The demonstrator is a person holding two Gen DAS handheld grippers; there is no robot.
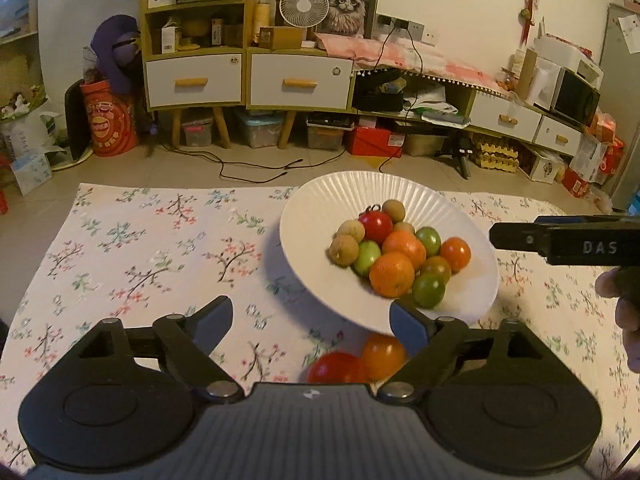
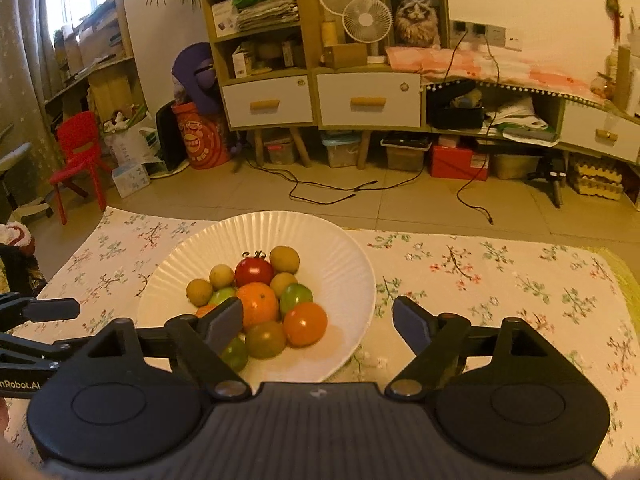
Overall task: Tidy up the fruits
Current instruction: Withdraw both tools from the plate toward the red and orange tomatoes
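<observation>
A white ribbed plate [image 1: 332,196] [image 2: 340,248] stands on the floral tablecloth and holds several fruits: a red tomato [image 1: 376,226] [image 2: 254,272], oranges [image 1: 392,274] [image 2: 258,304], green tomatoes and small brown longans. In the left wrist view a red tomato [image 1: 336,368] and an orange fruit [image 1: 384,354] lie on the cloth below the plate's near rim, between my left gripper's fingers. My left gripper [image 1: 310,320] is open and empty. My right gripper [image 2: 318,322] is open and empty, its left finger over the plate's near side; it also shows in the left wrist view [image 1: 560,240].
The floral tablecloth [image 1: 140,260] [image 2: 500,280] covers the table; its far edge meets a tiled floor with loose cables [image 2: 360,188]. Shelves and drawers line the far wall. A red chair [image 2: 76,152] stands at far left.
</observation>
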